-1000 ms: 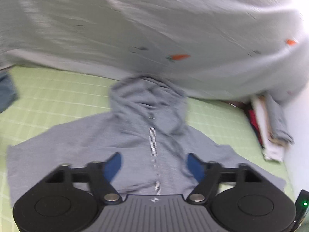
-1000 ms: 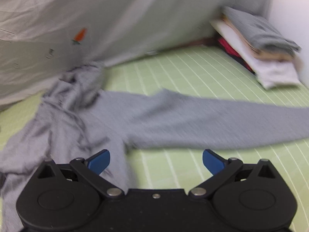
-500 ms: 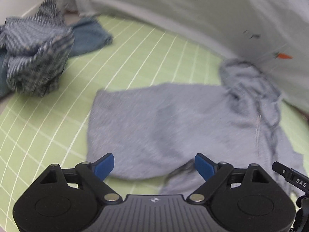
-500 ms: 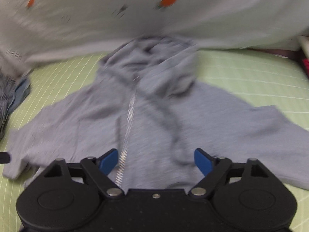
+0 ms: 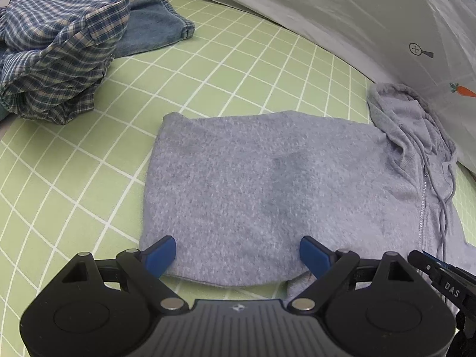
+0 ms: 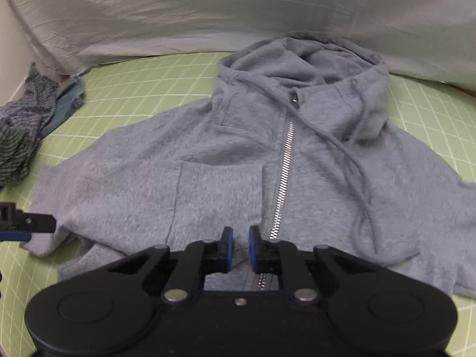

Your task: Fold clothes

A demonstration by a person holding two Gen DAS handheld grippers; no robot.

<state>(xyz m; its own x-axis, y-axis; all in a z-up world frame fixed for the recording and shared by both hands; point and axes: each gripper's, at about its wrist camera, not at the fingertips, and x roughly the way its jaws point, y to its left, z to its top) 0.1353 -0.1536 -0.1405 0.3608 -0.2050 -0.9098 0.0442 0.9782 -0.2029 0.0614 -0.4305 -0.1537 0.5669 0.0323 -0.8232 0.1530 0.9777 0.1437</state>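
A grey zip hoodie (image 6: 238,163) lies front up on the green grid mat, hood toward the far side, one sleeve folded across its chest. In the left wrist view the hoodie (image 5: 253,184) shows its folded sleeve panel, with the hood at right. My left gripper (image 5: 237,251) is open over the near edge of that panel. My right gripper (image 6: 239,248) has its jaws nearly closed on the hoodie fabric beside the zip at the near hem. The left gripper's tip (image 6: 26,223) shows at the left edge of the right wrist view.
A crumpled blue plaid shirt (image 5: 56,50) and a blue denim garment (image 5: 151,26) lie at the far left of the mat (image 5: 74,178). A white sheet with carrot prints (image 6: 238,9) hangs along the far side.
My right gripper's jaws went from wide open to nearly closed on the hoodie near the zip. Both views settled closer over the hoodie; the left gripper stayed open.
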